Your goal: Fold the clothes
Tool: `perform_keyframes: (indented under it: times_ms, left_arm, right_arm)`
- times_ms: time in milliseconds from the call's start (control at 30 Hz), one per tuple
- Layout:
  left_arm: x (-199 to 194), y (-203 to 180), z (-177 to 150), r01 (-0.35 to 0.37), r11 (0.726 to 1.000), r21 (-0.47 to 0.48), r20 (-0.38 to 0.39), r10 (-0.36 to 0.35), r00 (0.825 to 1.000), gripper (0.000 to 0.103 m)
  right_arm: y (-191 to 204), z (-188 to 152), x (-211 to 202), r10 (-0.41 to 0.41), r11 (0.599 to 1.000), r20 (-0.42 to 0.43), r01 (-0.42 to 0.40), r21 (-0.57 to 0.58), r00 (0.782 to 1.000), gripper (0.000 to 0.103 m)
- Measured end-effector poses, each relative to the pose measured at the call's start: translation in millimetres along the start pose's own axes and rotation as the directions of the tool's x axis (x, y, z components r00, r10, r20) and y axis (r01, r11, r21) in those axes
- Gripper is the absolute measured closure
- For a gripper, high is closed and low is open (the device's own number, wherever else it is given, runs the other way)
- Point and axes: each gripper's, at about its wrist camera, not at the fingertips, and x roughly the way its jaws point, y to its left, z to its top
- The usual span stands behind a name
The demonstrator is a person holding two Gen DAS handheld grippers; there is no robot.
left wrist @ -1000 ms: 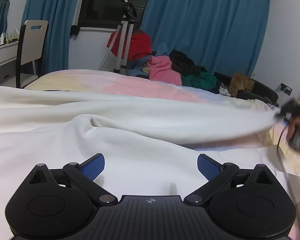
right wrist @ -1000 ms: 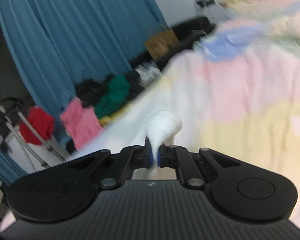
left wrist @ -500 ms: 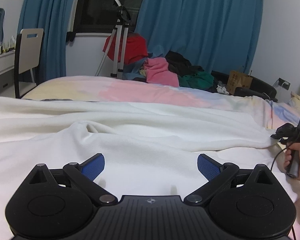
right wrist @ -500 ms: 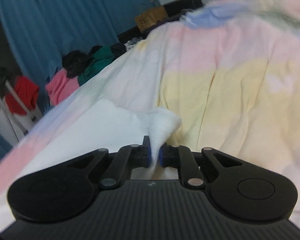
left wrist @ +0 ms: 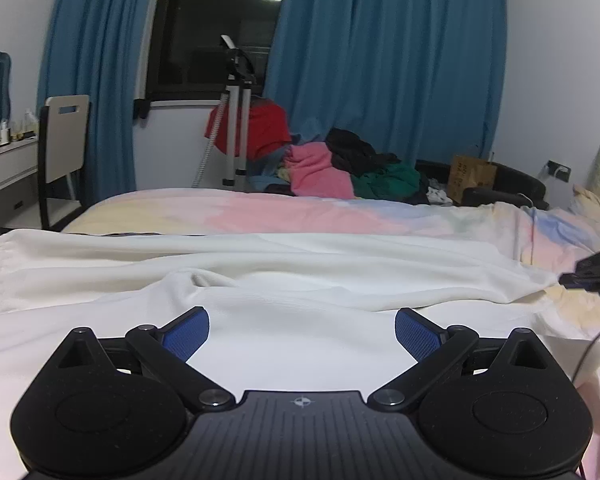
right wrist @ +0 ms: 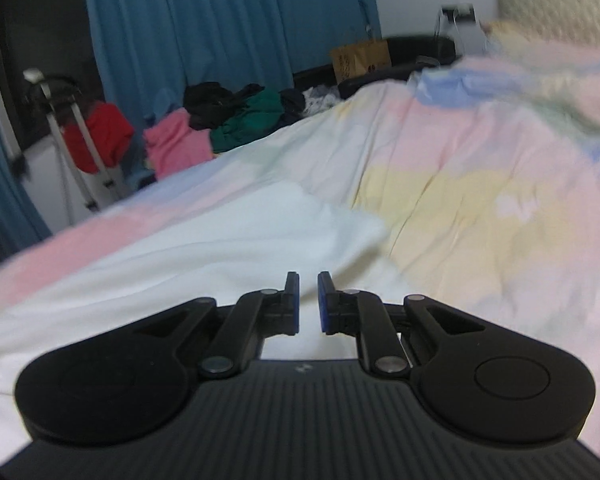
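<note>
Bed (left wrist: pixel 284 216), pastel patchwork cover; white garment (left wrist: pixel 260 276) spread flat across it.

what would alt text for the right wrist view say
The right claw, its pads slightly apart with nothing between them, sits over a white garment spread on a pastel patchwork bedspread. Behind the bed are blue curtains and a pile of clothes.

A home bedroom: a bed (left wrist: pixel 260 212) under a pastel quilt, blue curtains (left wrist: pixel 384 80) around a dark window at twelve o'clock, a heap of clothes (left wrist: pixel 340 168) beyond, a chair (left wrist: pixel 62 144) at ten.
</note>
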Motion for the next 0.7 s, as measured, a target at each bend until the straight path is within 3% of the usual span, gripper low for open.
perform_keyframes:
  times_ms: [267,300,333,400,567,700]
  left_arm:
    - [-30,14,-1,-0.053,0.997,-0.061,-0.031,0.051,0.998,0.003]
    - [-33,17,-1,-0.063,0.996,-0.064,-0.037,0.061,0.997,0.003]
    - [-35,19,-1,-0.075,0.995,-0.07,-0.045,0.072,0.996,0.002]
    - [-37,24,0,-0.087,0.992,-0.087,-0.052,0.083,0.995,0.002]
    - [-38,34,3,-0.11,0.986,-0.122,-0.074,0.101,0.992,0.002]
    - [-33,33,2,-0.117,0.987,-0.113,-0.089,0.108,0.99,0.002]
  right_arm:
    - [9,-8,-48,0.058,0.998,0.002,-0.058,0.004,0.998,0.089]
    - [6,-7,-49,0.063,0.998,0.004,-0.063,0.016,0.998,0.08]
    - [1,-6,-48,0.058,0.998,0.005,-0.058,0.035,0.998,0.054]
    - [-12,-6,-43,0.002,0.996,-0.004,-0.001,0.094,1.0,0.022]
    - [-55,-9,-31,-0.192,0.947,-0.082,0.206,0.247,0.978,0.023]
    - [-89,-15,-25,-0.26,0.878,-0.132,0.291,0.38,0.957,0.024]
